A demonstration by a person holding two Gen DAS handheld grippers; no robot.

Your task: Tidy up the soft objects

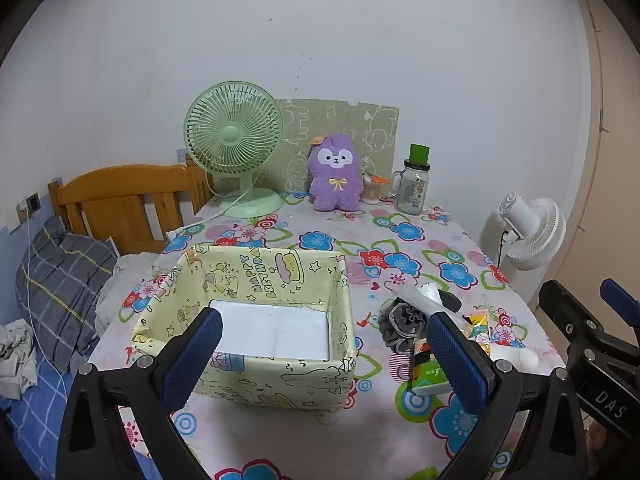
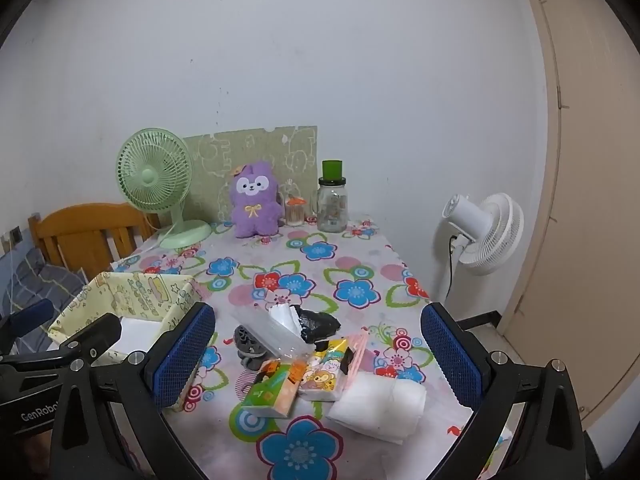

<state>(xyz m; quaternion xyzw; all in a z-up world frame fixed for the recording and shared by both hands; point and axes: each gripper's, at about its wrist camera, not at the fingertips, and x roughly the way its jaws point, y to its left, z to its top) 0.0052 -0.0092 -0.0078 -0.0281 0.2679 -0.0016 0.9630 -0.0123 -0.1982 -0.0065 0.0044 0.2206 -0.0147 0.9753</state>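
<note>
**Currently: both grippers spread wide, nothing held, soft items piled right of the box**

Left gripper [image 1: 324, 354]: jaws wide apart, nothing between the pads. It hangs over the near edge of the table, angled down at the yellow cartoon-print box [image 1: 256, 320]. Box sits on the floral tablecloth [image 1: 400, 240], open top, only a white bottom liner showing inside.

Right gripper [image 2: 316, 354]: jaws likewise fully spread, holding nothing. It points down at the pile just right of the box.

Pile contents, right wrist view:
- folded white cloth or wipes wad [image 2: 378, 404], nearest, at front right
- green-orange tissue pack [image 2: 274, 390], touching the yellow cartoon tissue pack [image 2: 324, 372]
- clear plastic tissue pack [image 2: 272, 330] tilted across the top, white sheet sticking out
- grey scrunchie [image 2: 246, 344] under its left end
- black crumpled bag [image 2: 320, 322] behind

Back of table, well apart from the pile: purple plush toy [image 2: 254, 200] upright against a green patterned board [image 2: 256, 144], green desk fan [image 2: 154, 178] to its left, toothpick jar [image 2: 295, 213] and glass mug jar with green lid [image 2: 332, 200] to its right.

Off the table: white floor fan [image 2: 484, 234] at right, wooden headboard [image 1: 124, 196] and bed at left.
</note>
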